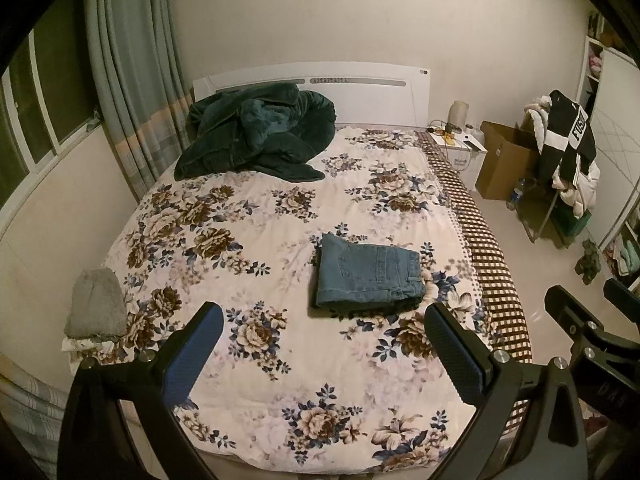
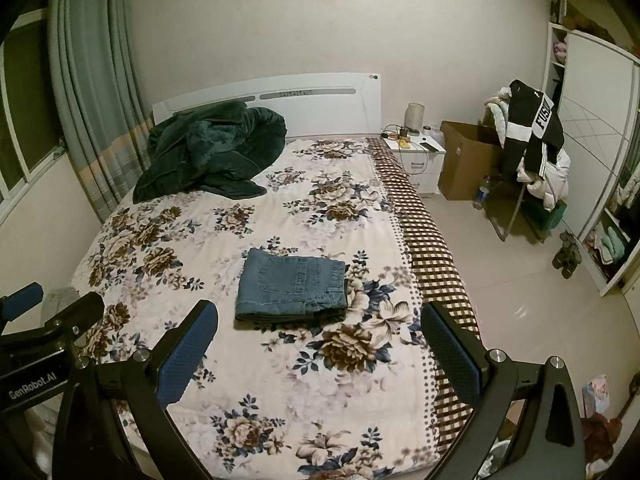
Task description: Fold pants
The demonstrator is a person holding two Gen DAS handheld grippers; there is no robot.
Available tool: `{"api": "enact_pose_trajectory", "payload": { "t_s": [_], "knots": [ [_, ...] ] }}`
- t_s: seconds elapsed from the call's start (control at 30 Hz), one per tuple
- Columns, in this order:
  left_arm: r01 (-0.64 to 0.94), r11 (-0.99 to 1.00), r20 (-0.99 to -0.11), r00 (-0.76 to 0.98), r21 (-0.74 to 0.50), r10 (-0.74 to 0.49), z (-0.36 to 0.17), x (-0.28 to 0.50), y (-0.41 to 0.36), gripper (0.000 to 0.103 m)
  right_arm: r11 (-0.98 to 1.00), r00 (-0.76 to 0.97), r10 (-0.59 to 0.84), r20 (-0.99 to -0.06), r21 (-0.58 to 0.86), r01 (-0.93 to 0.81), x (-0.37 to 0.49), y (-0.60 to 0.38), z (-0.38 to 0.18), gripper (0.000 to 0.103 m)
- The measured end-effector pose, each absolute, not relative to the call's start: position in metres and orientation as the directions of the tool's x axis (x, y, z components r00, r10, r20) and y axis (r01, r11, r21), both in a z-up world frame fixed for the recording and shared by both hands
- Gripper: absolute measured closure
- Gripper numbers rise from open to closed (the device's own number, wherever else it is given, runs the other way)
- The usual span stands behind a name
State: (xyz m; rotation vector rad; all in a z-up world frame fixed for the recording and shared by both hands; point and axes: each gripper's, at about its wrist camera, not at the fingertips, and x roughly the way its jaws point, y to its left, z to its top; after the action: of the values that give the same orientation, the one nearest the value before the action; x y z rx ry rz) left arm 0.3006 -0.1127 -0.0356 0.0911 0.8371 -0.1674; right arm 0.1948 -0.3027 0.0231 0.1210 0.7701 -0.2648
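Blue denim pants (image 1: pixel 368 276) (image 2: pixel 291 285) lie folded into a compact rectangle on the floral bedspread (image 1: pixel 248 248) (image 2: pixel 224 240), toward the bed's right side. My left gripper (image 1: pixel 324 332) is held above the near part of the bed, open and empty, well short of the pants. My right gripper (image 2: pixel 320 328) hovers open and empty too, with the pants a little beyond and left of its middle. In the left wrist view the right gripper (image 1: pixel 592 308) shows at the far right; in the right wrist view the left gripper (image 2: pixel 56 304) shows at the far left.
A dark green blanket (image 1: pixel 260 136) (image 2: pixel 212 152) is heaped by the white headboard (image 1: pixel 320 88). A grey folded cloth (image 1: pixel 98 304) sits at the bed's left edge. Right of the bed stand a nightstand (image 2: pixel 420 160), a cardboard box (image 2: pixel 464 160), a clothes-laden chair (image 2: pixel 532 148) and a wardrobe (image 2: pixel 600 140).
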Motion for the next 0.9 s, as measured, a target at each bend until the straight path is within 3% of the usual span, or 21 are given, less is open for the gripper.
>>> {"api": "enact_pose_trajectory", "payload": {
  "t_s": [0.9],
  "knots": [
    [0.180, 0.983, -0.739, 0.665, 0.022, -0.105, -0.0297, 0.3051, -0.1136, 0.000, 0.960, 0.687, -0.191, -0.701, 0.014, 0.281, 0.1919, -0.3019, 0.0213, 0.000]
  ]
}}
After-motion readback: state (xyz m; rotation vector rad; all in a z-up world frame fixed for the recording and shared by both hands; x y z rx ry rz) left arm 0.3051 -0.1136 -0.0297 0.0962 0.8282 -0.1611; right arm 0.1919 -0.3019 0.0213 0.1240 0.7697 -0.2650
